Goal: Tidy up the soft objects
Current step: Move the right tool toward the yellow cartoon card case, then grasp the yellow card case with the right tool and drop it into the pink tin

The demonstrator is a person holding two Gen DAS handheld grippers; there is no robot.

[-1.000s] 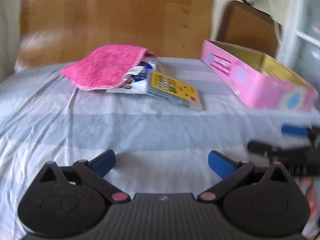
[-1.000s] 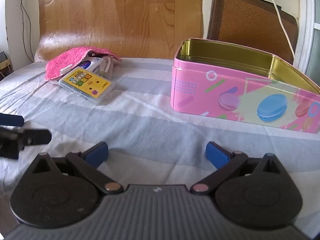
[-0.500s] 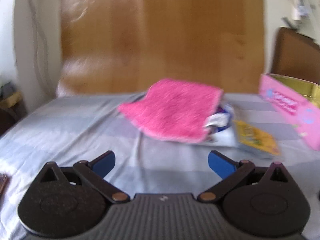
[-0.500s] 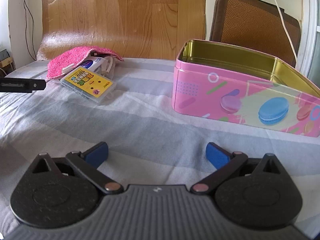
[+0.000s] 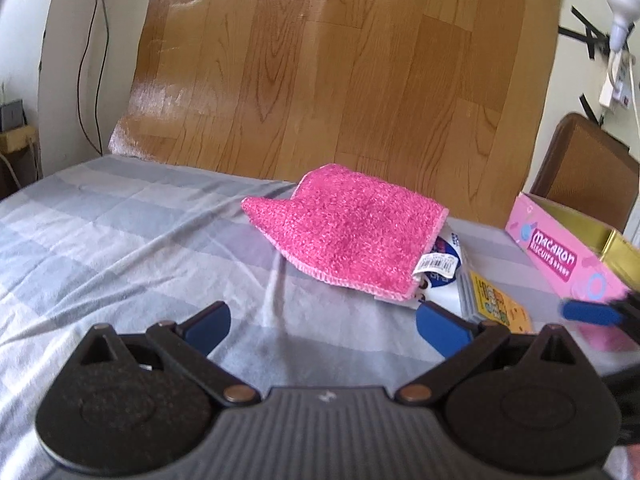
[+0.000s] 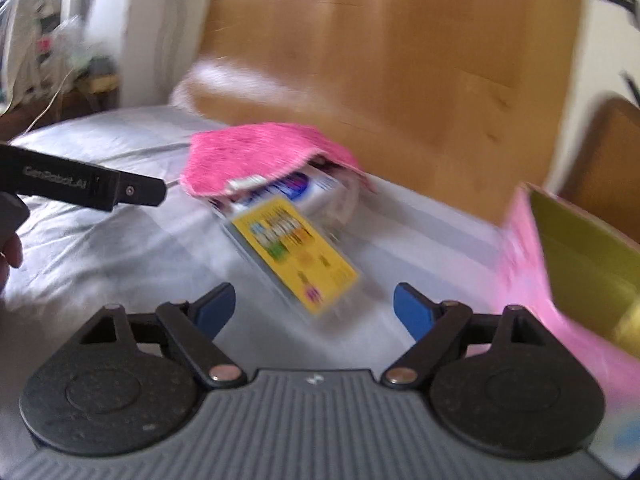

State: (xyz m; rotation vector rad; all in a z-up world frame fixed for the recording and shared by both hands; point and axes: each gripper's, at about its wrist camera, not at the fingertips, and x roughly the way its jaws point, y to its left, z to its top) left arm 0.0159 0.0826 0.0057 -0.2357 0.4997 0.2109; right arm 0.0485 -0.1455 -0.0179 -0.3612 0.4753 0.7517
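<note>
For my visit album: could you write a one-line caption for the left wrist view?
Open left gripper above a striped sheet, facing a pink cloth draped over packets beside a pink tin.

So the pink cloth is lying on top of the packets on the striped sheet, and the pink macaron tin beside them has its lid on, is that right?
Not quite: the pink macaron tin is open, with no lid, as the left wrist view shows. The pink cloth does lie on the packets on the striped sheet.

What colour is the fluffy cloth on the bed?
Bright pink. The cloth shows best in the left wrist view.
</note>
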